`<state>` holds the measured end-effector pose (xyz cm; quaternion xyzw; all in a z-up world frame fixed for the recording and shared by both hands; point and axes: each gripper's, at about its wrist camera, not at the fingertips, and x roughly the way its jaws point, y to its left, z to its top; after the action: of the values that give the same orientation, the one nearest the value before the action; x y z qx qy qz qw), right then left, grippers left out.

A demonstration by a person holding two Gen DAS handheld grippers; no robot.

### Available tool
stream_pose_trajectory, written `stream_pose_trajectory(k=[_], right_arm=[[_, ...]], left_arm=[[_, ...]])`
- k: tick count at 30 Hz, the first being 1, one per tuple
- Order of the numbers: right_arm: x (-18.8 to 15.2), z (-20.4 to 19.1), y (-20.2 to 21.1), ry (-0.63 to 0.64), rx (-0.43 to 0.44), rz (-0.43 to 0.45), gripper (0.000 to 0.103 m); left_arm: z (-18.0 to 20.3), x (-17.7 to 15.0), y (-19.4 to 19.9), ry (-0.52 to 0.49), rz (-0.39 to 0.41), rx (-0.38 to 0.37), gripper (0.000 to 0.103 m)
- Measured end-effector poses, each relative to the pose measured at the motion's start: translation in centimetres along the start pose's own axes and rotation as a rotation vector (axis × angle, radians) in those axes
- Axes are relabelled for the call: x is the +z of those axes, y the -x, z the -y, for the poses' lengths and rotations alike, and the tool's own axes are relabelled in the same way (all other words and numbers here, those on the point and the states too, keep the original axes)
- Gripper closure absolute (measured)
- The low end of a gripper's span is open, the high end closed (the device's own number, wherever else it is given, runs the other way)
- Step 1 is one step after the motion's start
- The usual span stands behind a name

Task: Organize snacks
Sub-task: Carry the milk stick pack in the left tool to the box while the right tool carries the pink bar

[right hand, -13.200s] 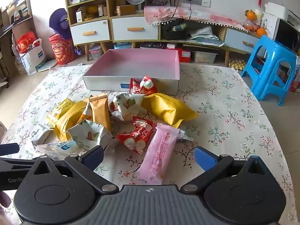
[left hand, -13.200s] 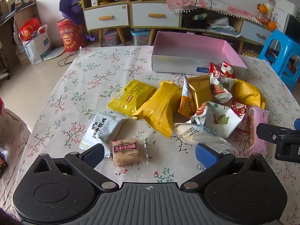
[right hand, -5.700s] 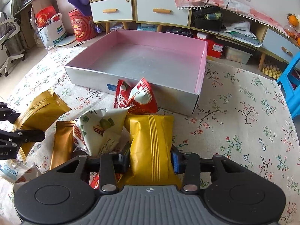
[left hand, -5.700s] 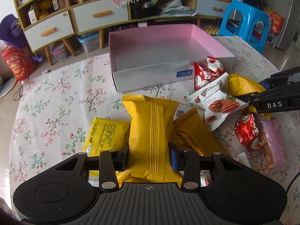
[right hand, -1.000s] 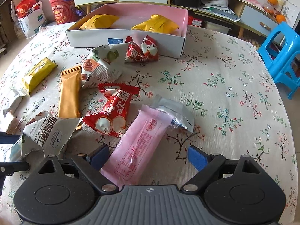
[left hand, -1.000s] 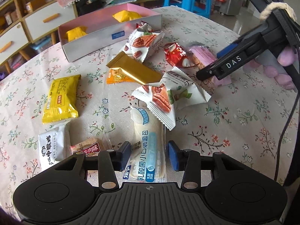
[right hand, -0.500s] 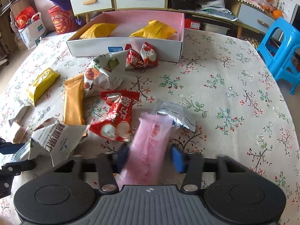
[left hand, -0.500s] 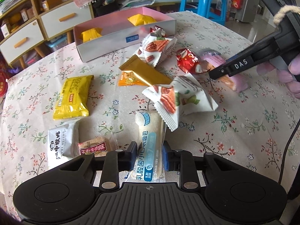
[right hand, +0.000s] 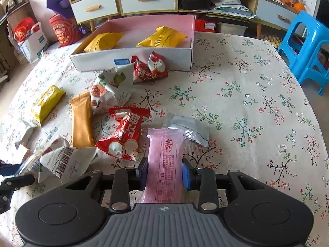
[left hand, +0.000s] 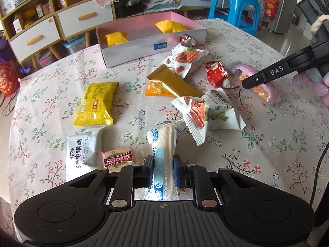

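Observation:
My left gripper (left hand: pixel 163 169) is shut on a long white-and-blue snack pack (left hand: pixel 162 144), held slightly above the flowered tablecloth. My right gripper (right hand: pixel 164 173) is shut on a pink wrapped bar (right hand: pixel 164 160); it also shows in the left wrist view (left hand: pixel 265 88). The pink-lined box (right hand: pixel 131 58) at the far side holds two yellow bags (right hand: pixel 162 37). Loose snacks lie between: nut packs (left hand: pixel 207 111), red packs (right hand: pixel 123 133), a gold bar (right hand: pixel 80 119), a flat yellow pack (left hand: pixel 95 103).
A white pack (left hand: pixel 81 154) and a small brown pack (left hand: pixel 119 158) lie left of my left gripper. A silver wrapper (right hand: pixel 185 129) lies beyond the pink bar. A blue stool (right hand: pixel 308 47) stands off the table's right side; drawers and shelves (right hand: pixel 115 2) stand behind.
Both grippers have closed: the left on the white-and-blue pack, the right on the pink bar, which now points straight ahead. Both packs look slightly lifted.

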<state>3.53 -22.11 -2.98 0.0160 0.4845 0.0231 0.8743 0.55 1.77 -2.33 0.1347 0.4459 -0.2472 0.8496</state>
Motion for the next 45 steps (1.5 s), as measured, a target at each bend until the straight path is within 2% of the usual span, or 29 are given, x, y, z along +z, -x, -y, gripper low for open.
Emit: stream_pose_trajectory(k=[14, 25, 34, 45], right_arm=[[0.8, 0.3, 2.5, -0.040, 0.059, 0.055, 0.083], [1.5, -0.2, 3.3, -0.048, 0.094, 0.072, 0.083], [3.4, -1.2, 4.2, -0.054, 0.143, 0.100, 0.083], [8.3, -1.3, 3.6, -0.071, 0.152, 0.125, 0.083]], left_arm=[[-1.1, 0.5, 2.7, 0.072, 0.077, 0.009, 0.088], [-2.0, 1.8, 3.3, 0.141, 0.116, 0.006, 0.088], [-2.4, 4.2, 2.7, 0.209, 0.148, 0.014, 0.088], [-3.2, 9.3, -0.3, 0.256, 0.146, 0.034, 0.088]])
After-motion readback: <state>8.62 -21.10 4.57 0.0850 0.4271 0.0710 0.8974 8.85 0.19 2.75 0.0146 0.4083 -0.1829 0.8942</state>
